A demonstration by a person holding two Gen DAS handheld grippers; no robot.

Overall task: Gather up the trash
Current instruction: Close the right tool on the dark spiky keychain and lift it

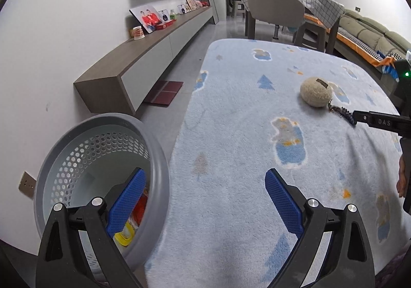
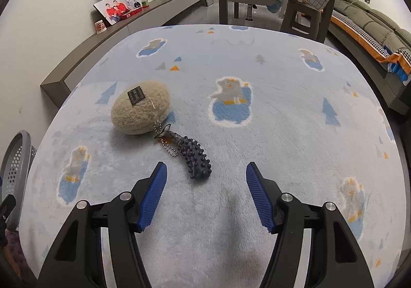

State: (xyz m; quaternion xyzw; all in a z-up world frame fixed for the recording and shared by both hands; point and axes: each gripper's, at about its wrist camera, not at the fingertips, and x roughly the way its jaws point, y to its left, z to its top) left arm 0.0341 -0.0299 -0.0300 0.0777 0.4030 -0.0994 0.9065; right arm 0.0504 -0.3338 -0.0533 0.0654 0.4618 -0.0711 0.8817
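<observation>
**Two grippers over the rug, toy and pouch ahead**

Right gripper (image 2: 205, 190) hangs over the pale blue rug (image 2: 282, 118), jaws spread, nothing between the blue pads. Just beyond them lies a dark knobbly toy (image 2: 194, 159), stretched out on the pile: its fat studded end points toward the gripper, its thin tail end points away and to the left, up to a bead chain (image 2: 169, 149). That chain runs to a beige fuzzy pouch (image 2: 140, 111), an egg shape lying with its long axis slanting up to the right, a black tag on top. Toy and pouch sit near each other, joined at the chain (whether the two bodies touch is hard to tell).

Left gripper (image 1: 205, 198) is spread wide too, empty, one finger over the rim of a grey basket (image 1: 159, 159) standing on the floor at the rug's left edge. Inside the basket, something red and something yellow peek out, mostly hidden behind the finger; what they are is unclear. From this side the toy is nearly covered by the right gripper's finger (image 1: 380, 122).
</observation>
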